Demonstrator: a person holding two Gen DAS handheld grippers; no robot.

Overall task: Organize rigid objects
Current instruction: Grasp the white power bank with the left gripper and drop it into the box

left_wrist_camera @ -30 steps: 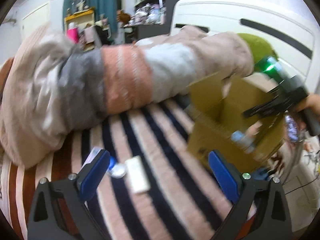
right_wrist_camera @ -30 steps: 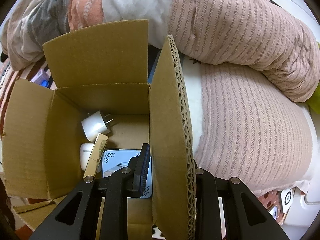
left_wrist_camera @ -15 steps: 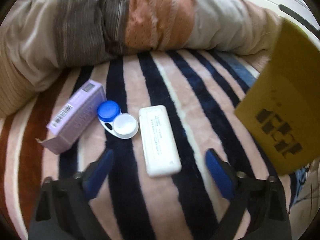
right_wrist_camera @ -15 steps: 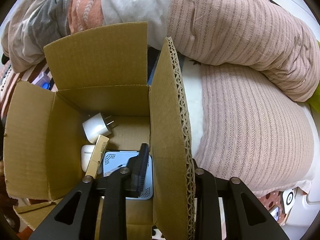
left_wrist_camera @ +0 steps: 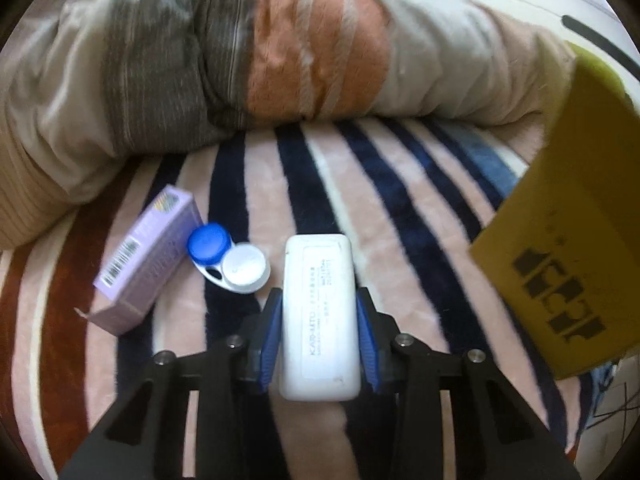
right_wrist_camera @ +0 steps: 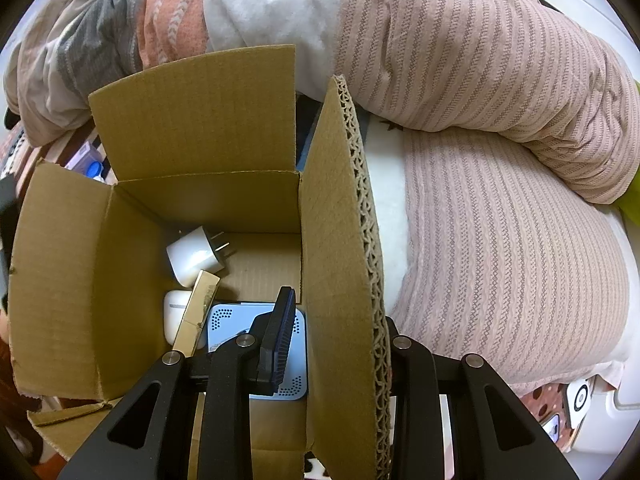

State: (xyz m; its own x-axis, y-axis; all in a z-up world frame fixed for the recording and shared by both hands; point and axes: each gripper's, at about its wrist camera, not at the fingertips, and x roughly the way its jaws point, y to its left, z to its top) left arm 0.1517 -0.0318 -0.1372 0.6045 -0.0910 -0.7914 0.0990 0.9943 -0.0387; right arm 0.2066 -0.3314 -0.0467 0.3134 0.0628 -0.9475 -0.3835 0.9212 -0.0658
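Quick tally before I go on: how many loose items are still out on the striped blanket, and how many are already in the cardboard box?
On the blanket: 3 - white case in the left gripper, contact lens case, purple carton.
In the cardboard box: 4 - white plug adapter, white earbud case, gold carton, light blue device.
Total: 7.

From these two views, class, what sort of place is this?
Probably a bedroom: a striped fleece blanket, a rolled quilt, and a cardboard box for small personal items.
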